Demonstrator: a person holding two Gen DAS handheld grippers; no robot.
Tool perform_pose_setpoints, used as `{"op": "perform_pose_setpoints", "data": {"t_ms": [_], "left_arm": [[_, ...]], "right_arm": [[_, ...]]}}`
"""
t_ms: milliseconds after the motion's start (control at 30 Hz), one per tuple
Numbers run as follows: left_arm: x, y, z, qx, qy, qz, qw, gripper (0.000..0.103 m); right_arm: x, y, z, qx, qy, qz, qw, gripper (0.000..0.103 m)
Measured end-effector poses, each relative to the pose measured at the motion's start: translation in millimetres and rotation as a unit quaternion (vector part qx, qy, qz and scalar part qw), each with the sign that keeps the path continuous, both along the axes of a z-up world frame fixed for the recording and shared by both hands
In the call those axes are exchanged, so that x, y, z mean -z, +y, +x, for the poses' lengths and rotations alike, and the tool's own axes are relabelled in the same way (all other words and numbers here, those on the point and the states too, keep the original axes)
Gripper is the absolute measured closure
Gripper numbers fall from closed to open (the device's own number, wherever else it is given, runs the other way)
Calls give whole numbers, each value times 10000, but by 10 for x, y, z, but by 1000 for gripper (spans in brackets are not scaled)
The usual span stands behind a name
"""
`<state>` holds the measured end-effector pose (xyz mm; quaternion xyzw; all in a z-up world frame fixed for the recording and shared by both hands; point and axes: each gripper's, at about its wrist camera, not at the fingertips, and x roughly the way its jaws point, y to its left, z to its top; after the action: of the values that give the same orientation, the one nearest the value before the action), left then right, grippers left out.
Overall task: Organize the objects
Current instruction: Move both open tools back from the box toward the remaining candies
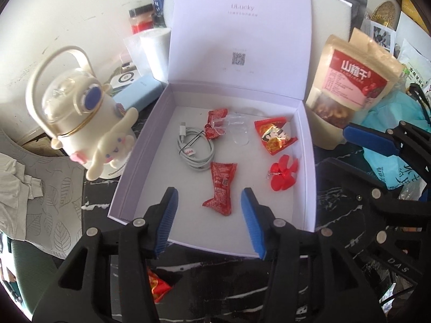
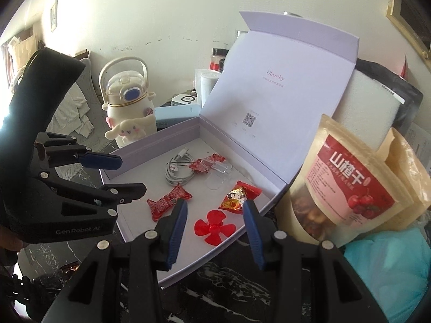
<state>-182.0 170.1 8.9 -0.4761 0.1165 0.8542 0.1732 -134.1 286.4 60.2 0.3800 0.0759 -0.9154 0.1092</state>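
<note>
Both tools hang spread and empty over the box [image 1: 307, 161]; your left tool [image 1: 208, 222] is nearer the red snack packet [image 1: 221, 188], lying lengthwise straight ahead between its fingers.

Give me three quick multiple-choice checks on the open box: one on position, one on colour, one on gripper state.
1. Where is the red propeller?
A. inside the box
B. on the table
C. held by a gripper

2. What colour is the coiled cable?
A. black
B. white
C. blue

3. How are the left gripper and the right gripper?
A. both open, holding nothing
B. both shut on wrappers
C. left shut, right open

Key: 1 A, it lies on the box floor near the right wall. 2 B, the coil shows white. 3 A, the fingers stand apart with nothing between them.
</note>
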Motion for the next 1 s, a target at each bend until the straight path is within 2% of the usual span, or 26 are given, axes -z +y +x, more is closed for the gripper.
{"op": "perform_pose_setpoints", "data": {"t_ms": [500, 1000], "left_arm": [[-356, -205, 657, -71, 486, 106, 9987, 47], [-355, -633, 1182, -362, 650, 81, 9972, 43]], "right_arm": [[-311, -115, 623, -31, 455, -56, 9989, 55], [-277, -425, 1155, -259, 517, -108, 9983, 53]]}}
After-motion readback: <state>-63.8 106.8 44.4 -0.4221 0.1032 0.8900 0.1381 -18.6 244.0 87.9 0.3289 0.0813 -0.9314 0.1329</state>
